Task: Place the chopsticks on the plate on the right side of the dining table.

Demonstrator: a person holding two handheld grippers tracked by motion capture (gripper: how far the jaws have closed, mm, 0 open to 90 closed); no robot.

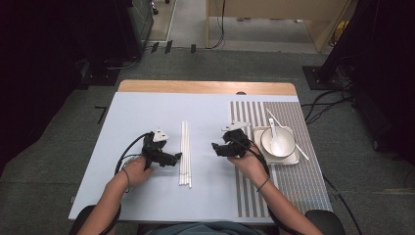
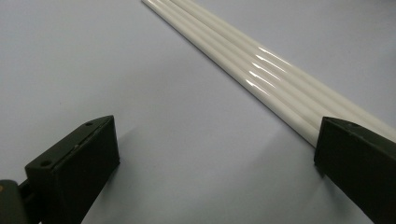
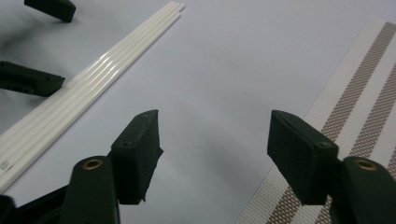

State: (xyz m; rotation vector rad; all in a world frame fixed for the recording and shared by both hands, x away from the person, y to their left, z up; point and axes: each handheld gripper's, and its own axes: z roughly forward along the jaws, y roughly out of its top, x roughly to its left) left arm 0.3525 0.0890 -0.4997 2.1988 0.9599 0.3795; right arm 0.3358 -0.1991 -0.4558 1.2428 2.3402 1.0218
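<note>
Several long white sticks [image 1: 185,154] lie side by side down the middle of the pale blue table. My left gripper [image 1: 177,156] rests just left of them, pointing right, jaws open. In the left gripper view the sticks [image 2: 261,65] run diagonally, and the left gripper [image 2: 215,149] has its right jaw over their near part, with bare table between the jaws. My right gripper [image 1: 214,147] sits to the sticks' right, pointing left. It [image 3: 215,140] is open over bare table, with the sticks [image 3: 93,79] beyond it at upper left.
A striped mat [image 1: 288,181] covers the table's right part. On it a white tray [image 1: 293,160] holds a white bowl [image 1: 281,146] with a spoon [image 1: 273,129], and a thin white stick [image 1: 303,152] lies across the tray. The left gripper's jaws [image 3: 37,46] appear beside the sticks.
</note>
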